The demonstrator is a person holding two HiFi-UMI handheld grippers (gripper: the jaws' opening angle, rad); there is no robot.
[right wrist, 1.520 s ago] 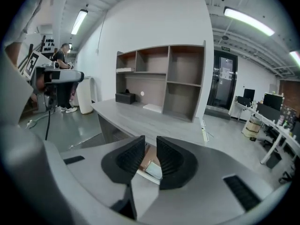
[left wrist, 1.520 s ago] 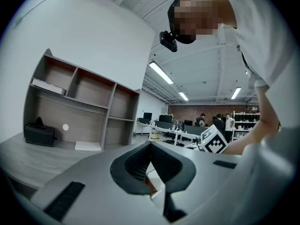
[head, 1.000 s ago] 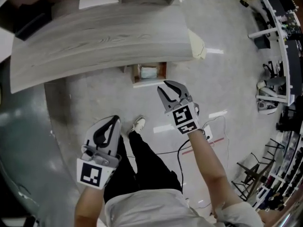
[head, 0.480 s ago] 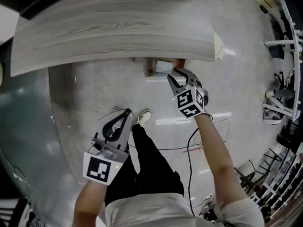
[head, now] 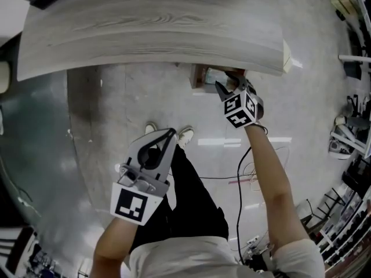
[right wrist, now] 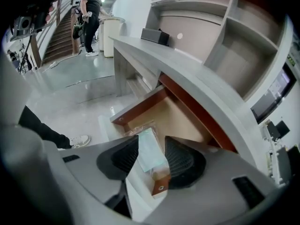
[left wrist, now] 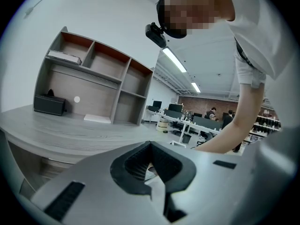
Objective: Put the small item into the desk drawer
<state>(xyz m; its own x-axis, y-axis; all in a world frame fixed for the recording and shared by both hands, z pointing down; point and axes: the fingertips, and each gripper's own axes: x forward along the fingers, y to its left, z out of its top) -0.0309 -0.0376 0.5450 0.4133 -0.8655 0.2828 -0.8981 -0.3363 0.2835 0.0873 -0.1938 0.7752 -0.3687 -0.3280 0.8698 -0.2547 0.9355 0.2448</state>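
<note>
Looks like the letting-go step. Hold the right gripper (right wrist: 152, 157), jaws now parting, steady over the open drawer (right wrist: 140, 108), which sits at 1 o'clock in the head view, tucked under the edge of the desk (head: 151, 28).

Watch the packet (right wrist: 148, 146), pale and plastic-wrapped, framed between the spreading pads at 6 o'clock of the right gripper view, above the drawer's near corner. No sign of the pads pressing on it. Cannot tell whether it is already flat on the drawer bottom or only just slipping free.

- Finish opening fully before lifting, so that neither pad drags the wrapper back out.
- Draw back straight up and toward 6 o'clock, clear of the drawer's front rail and the overhanging desk edge.
- Check that no corner of the packet rides over the rail; otherwise expect a jam on closing.

Leave the left gripper (head: 171, 135) parked at 7 o'clock in the head view, jaws clenched together on nothing, or bring it round to 12 o'clock, ready to push the drawer front.
</note>
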